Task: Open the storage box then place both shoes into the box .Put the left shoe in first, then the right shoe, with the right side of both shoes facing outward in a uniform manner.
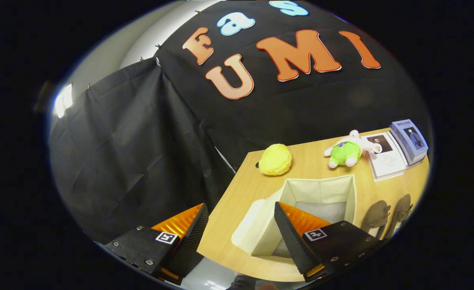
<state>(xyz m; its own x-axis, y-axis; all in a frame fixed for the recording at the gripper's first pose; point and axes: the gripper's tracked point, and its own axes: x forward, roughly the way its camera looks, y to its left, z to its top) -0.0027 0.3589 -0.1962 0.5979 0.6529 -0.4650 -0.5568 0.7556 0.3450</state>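
A cream fabric storage box (341,193) stands on the wooden table (245,189), its top open and its lid (247,227) hanging down the near left side. Two brown shoes (388,215) lie side by side on the table just right of the box. My gripper (241,211) hovers above and to the left of the box, tilted, open, with nothing between its fingers. The right finger (291,237) overlaps the box's near wall in the view. The left finger (192,237) hangs off the table's left edge.
Beyond the box lie a yellow plush toy (275,160) and a green and white plush toy (347,151). A stack of books (398,151) sits at the far right corner. The table's left edge drops off beside the booth's black cloth.
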